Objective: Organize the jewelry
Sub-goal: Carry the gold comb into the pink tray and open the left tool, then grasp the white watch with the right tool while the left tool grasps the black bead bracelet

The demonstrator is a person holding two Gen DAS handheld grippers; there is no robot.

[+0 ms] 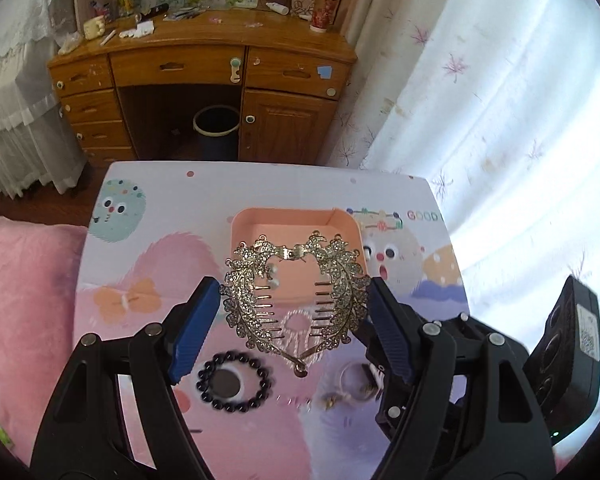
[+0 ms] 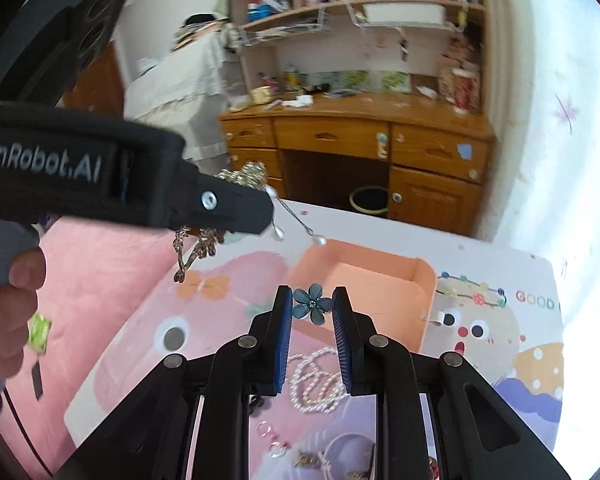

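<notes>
The left claw [image 1: 296,312] is clenched on a rhinestone hair comb [image 1: 296,300], its blue pads pressing the comb's two leafy sides and holding it in the air above the surface [image 1: 160,200], a board printed with cartoon faces. In the left wrist view the pink tray [image 1: 296,224] sits just past the comb at 12 o'clock. A black bead bracelet [image 1: 234,382] lies on the surface at 7 o'clock from the comb, and a ring-shaped piece [image 1: 354,380] at 5 o'clock, blurred.

The right claw [image 2: 313,312] grasps a small blue flower clip [image 2: 313,303] between its fingertips, held just short of the tray's near wall. A pearl necklace [image 2: 316,380] lies on the surface beneath it. At 10 o'clock in the right wrist view, the comb's pearl-tipped chains dangle.
</notes>
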